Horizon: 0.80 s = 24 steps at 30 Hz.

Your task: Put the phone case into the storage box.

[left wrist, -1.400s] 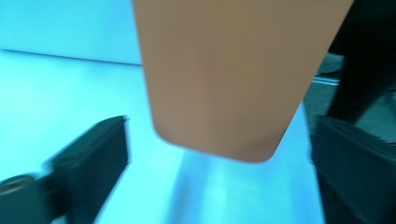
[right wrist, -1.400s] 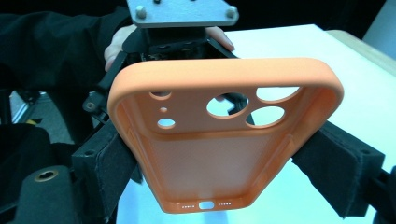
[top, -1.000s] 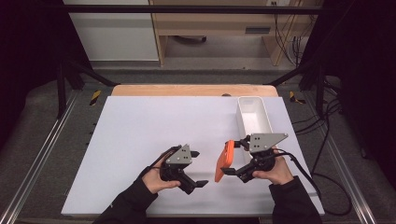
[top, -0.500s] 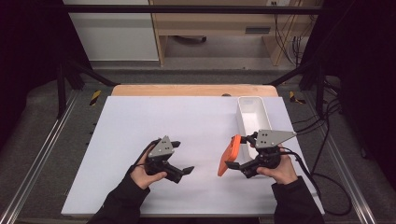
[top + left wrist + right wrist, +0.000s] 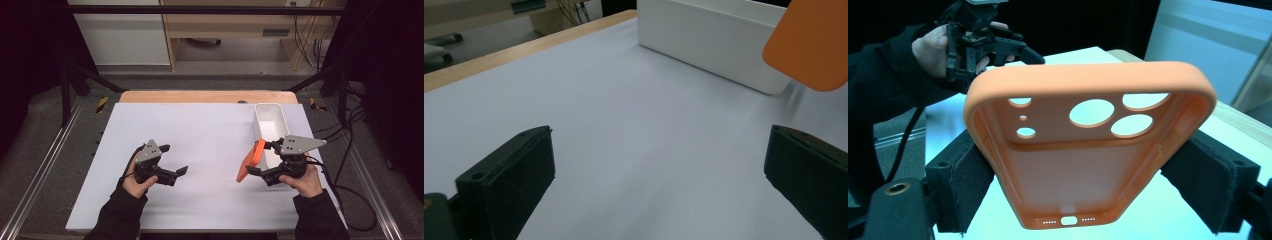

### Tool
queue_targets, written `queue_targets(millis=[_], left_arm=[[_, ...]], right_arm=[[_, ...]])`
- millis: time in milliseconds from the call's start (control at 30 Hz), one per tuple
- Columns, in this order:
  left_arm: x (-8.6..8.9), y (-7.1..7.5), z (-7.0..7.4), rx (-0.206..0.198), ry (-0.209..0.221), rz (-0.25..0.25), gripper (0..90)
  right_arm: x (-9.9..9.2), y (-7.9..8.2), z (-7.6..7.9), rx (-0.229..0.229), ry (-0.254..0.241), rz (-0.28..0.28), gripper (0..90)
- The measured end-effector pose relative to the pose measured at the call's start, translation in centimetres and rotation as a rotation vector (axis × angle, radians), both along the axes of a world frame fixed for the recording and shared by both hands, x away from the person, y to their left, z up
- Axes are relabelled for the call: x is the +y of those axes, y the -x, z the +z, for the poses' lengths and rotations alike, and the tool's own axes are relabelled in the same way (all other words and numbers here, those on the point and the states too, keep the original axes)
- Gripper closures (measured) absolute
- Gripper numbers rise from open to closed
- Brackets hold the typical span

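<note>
My left gripper [image 5: 172, 161] has slid leftward across the white table [image 5: 200, 130], away from my right gripper [image 5: 256, 161], and its jaws stand wide apart with nothing between them. My right gripper clamps the orange phone case [image 5: 1088, 150] by its long edges, holding it tilted above the table just beside the white bin [image 5: 270, 120].

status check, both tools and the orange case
Right tool shut on orange phone case, held off the mat. Left tool open, empty. White bin beside the case.
</note>
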<state>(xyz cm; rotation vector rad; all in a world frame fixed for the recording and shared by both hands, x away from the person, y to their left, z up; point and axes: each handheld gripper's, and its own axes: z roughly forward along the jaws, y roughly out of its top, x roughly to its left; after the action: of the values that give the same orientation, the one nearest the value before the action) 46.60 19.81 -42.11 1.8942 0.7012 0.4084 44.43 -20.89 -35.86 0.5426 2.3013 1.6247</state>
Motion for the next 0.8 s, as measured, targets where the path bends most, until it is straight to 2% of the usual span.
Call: queue_targets(millis=[133, 400, 500, 800], left_arm=[[1.1, 0.0, -0.2, 0.011, 0.006, 0.05, 0.0], [3.5, 0.2, -0.6, -0.003, 0.01, 0.124, 0.0], [4.5, 0.3, -0.9, -0.018, 0.004, 0.143, 0.0], [6.7, 0.7, -1.4, -0.021, 0.018, 0.2, 0.0]], right_arm=[[-0.2, 0.0, 0.2, -0.002, -0.006, -0.016, 16.2], [-0.4, 0.0, 0.4, -0.003, -0.009, -0.054, 16.3], [-0.5, 0.0, 0.5, -0.002, -0.007, -0.071, 16.2], [-0.6, 0.1, 1.4, -0.024, 0.006, -0.118, 16.3]])
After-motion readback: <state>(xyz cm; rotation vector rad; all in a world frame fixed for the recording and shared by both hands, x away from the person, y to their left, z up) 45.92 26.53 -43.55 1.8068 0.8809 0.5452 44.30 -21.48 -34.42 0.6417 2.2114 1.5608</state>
